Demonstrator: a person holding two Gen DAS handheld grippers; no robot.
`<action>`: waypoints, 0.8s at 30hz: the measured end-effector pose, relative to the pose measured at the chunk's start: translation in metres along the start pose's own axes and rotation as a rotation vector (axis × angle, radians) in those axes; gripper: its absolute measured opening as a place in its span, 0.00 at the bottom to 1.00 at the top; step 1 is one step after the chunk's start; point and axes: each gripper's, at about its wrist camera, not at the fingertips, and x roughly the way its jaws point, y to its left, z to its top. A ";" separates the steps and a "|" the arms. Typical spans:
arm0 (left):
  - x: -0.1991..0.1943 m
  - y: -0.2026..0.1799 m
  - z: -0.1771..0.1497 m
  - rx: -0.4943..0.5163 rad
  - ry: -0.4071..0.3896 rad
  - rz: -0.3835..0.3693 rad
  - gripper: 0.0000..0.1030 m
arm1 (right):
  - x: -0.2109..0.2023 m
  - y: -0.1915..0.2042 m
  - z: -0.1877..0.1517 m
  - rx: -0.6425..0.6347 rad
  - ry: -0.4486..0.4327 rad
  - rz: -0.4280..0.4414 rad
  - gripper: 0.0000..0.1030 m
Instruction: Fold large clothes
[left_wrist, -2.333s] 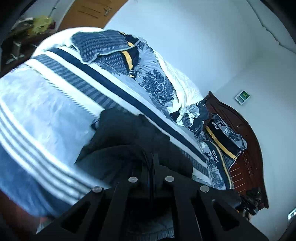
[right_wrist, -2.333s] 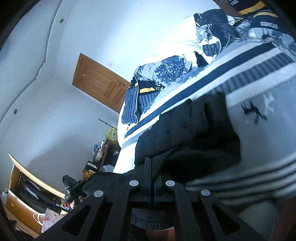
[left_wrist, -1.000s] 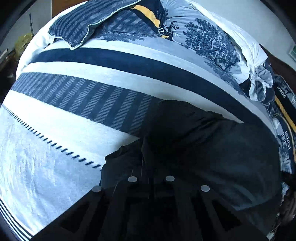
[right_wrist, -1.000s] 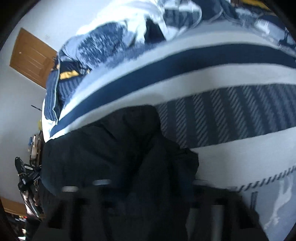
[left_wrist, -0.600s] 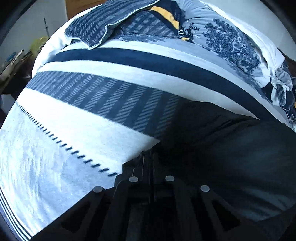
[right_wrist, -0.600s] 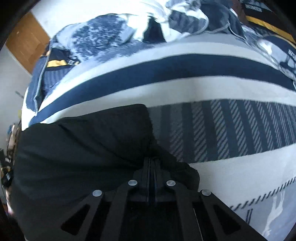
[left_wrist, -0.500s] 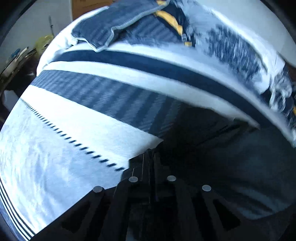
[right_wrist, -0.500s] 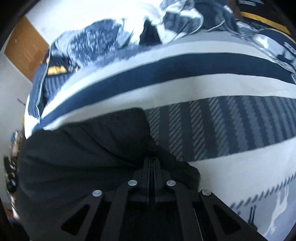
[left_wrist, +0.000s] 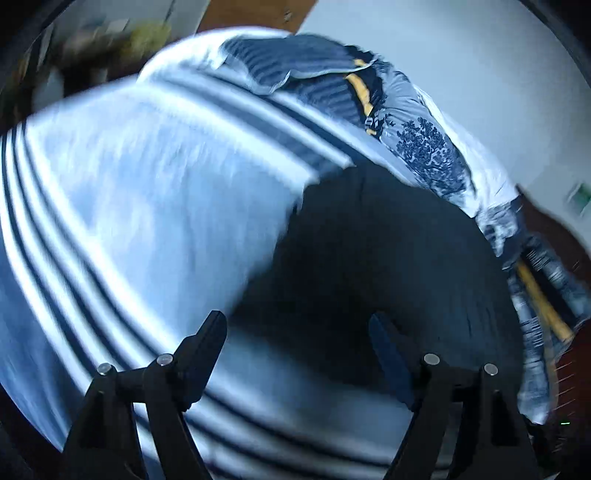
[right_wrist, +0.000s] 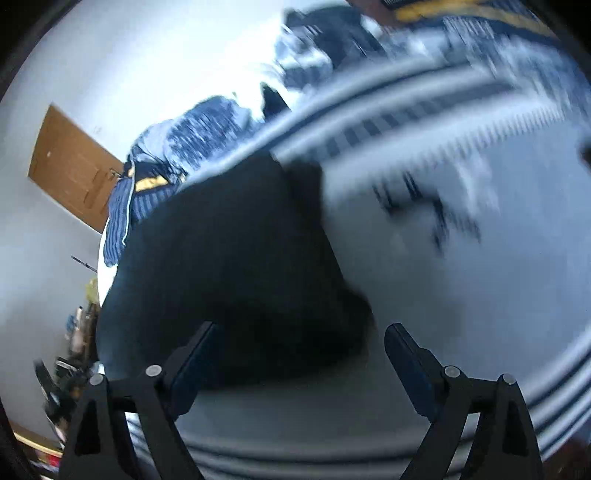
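A striped bed (left_wrist: 122, 206) is carrying a dark garment (left_wrist: 373, 266), which is lying flat with its long axis running away from the cameras toward the piled bedding (left_wrist: 428, 155). Motion blur is smearing its edges and folds beyond reading. The left hand-held gripper (left_wrist: 297, 338) and right hand-held gripper (right_wrist: 299, 343) are hovering released, jaws spread, grasping nothing.
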 end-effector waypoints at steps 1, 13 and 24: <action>0.005 0.009 -0.011 -0.037 0.029 0.009 0.77 | 0.002 -0.005 -0.003 0.038 0.017 0.051 0.90; 0.042 0.016 0.012 -0.236 0.162 -0.122 0.77 | 0.052 -0.022 0.008 0.210 0.087 0.268 0.58; 0.048 0.017 0.043 -0.322 0.136 -0.205 0.03 | 0.060 -0.014 0.017 0.154 0.102 0.267 0.07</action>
